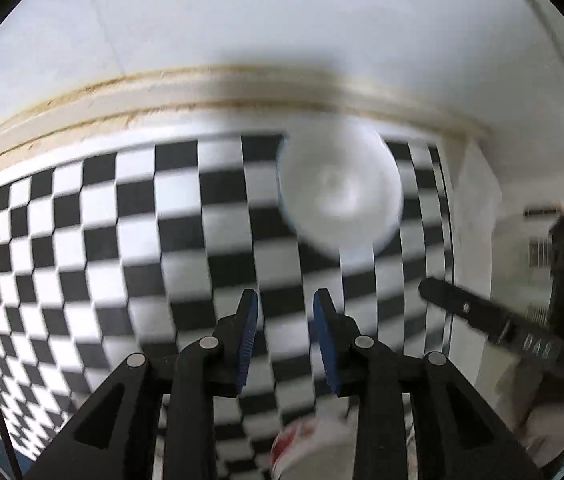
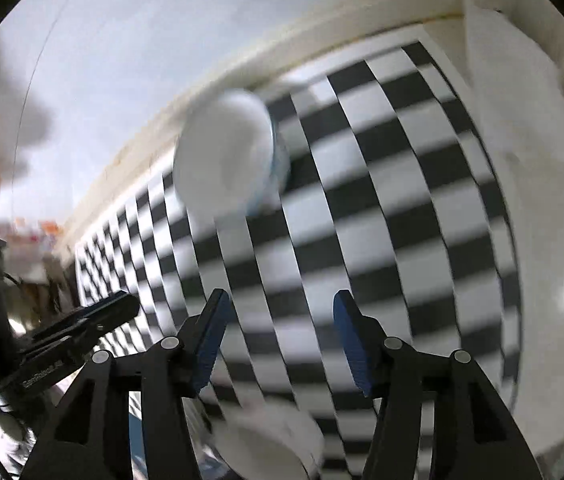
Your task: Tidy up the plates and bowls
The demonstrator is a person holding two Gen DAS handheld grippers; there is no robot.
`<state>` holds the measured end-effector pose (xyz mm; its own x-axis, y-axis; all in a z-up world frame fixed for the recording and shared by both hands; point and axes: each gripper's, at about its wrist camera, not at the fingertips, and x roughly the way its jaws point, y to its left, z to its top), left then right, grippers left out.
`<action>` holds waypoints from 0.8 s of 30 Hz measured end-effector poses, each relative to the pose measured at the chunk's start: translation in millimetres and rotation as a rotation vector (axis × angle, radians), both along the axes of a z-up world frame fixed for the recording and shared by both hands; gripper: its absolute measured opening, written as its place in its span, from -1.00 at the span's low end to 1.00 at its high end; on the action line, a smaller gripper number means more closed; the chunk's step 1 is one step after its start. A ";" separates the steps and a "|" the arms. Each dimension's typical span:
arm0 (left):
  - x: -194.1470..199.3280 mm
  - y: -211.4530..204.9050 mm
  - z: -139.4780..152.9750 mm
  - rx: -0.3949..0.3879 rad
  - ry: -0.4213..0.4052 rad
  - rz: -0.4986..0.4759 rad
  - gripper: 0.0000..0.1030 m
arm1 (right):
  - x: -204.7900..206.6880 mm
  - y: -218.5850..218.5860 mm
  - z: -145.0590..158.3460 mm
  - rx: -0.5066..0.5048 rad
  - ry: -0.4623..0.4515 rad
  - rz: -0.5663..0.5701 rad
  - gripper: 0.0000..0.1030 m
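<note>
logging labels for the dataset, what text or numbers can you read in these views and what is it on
"DAS" or similar, pale letters on the right gripper's black arm in the left wrist view; smeared, so not a sure reading.
Pale print along the left gripper's black arm in the right wrist view; too blurred to read.
None on the checkered cloth, the white bowl or the plate.

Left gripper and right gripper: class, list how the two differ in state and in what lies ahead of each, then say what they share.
1. The left gripper has its fingers set narrowly apart; the right gripper has them spread much wider.
2. The white bowl lies almost straight ahead of the left gripper, but up and to the left of the right gripper.

Shared: both hold nothing, have blue pads, and hang over the checkered cloth.
</note>
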<state>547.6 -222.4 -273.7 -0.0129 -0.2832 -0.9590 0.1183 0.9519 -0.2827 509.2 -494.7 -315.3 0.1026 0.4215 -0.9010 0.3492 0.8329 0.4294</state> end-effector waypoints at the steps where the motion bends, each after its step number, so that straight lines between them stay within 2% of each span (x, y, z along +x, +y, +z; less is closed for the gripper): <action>1: 14.4 -1.6 -7.4 -0.012 0.012 0.018 -0.49 | 13.6 -2.5 -5.2 0.010 0.000 -0.009 0.11; 6: 53.3 -16.5 -44.9 -0.048 0.089 0.027 -0.49 | 71.0 -3.8 -28.9 -0.007 -0.004 -0.001 0.11; 8: 62.4 -23.4 -59.8 -0.011 0.099 0.023 -0.51 | 86.5 -2.7 -40.9 -0.010 0.013 0.000 0.09; 9: 64.9 -25.6 -66.5 0.007 0.099 0.018 -0.52 | 94.6 -1.9 -48.2 -0.016 0.023 0.002 0.02; 10: 65.5 -27.8 -71.8 0.021 0.098 0.009 -0.54 | 101.1 -1.2 -54.4 -0.024 0.029 0.006 -0.17; 11: 63.8 -29.0 -73.8 0.023 0.102 -0.001 -0.71 | 104.0 -1.0 -60.8 -0.033 0.037 0.015 -0.31; 12: 62.1 -30.1 -75.3 0.023 0.105 -0.006 -0.78 | 106.8 -0.1 -66.0 -0.046 0.047 0.024 -0.67; 13: 59.6 -31.5 -75.1 0.022 0.104 -0.010 -0.80 | 109.1 1.7 -70.6 -0.061 0.057 0.030 -0.75; 20: 44.7 -43.8 -59.9 0.061 0.053 -0.032 -0.80 | 113.9 11.0 -73.1 -0.106 0.056 0.053 -0.79; 24: 33.6 -45.7 -36.3 0.059 0.010 -0.046 -0.80 | 101.8 15.0 -56.7 -0.102 0.034 0.047 -0.80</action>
